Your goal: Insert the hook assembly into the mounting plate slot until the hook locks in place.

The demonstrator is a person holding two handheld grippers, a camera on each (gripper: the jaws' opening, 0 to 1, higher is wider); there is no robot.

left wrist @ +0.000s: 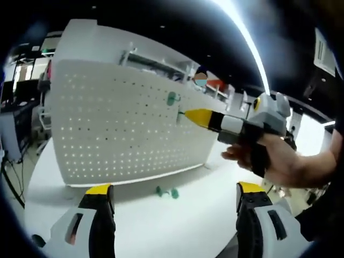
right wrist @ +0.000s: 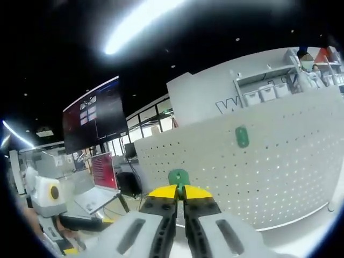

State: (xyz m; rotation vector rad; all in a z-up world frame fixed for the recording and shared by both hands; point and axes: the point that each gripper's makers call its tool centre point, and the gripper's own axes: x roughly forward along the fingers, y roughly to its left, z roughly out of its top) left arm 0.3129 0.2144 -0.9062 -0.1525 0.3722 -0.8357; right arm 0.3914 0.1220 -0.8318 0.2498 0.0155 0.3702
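My left gripper (left wrist: 174, 194) hangs with its yellow-tipped jaws spread wide apart. My right gripper (right wrist: 180, 192) has its jaws pressed nearly together on a small green hook (right wrist: 179, 177) (my hand (left wrist: 279, 161) wraps its handle, seen from the left gripper view), pointing forward.

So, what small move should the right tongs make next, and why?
Probably ease the right tongs forward to the pegboard. They are shut on a green hook whose tip seems just short of the holes; another green hook already sits on the board.
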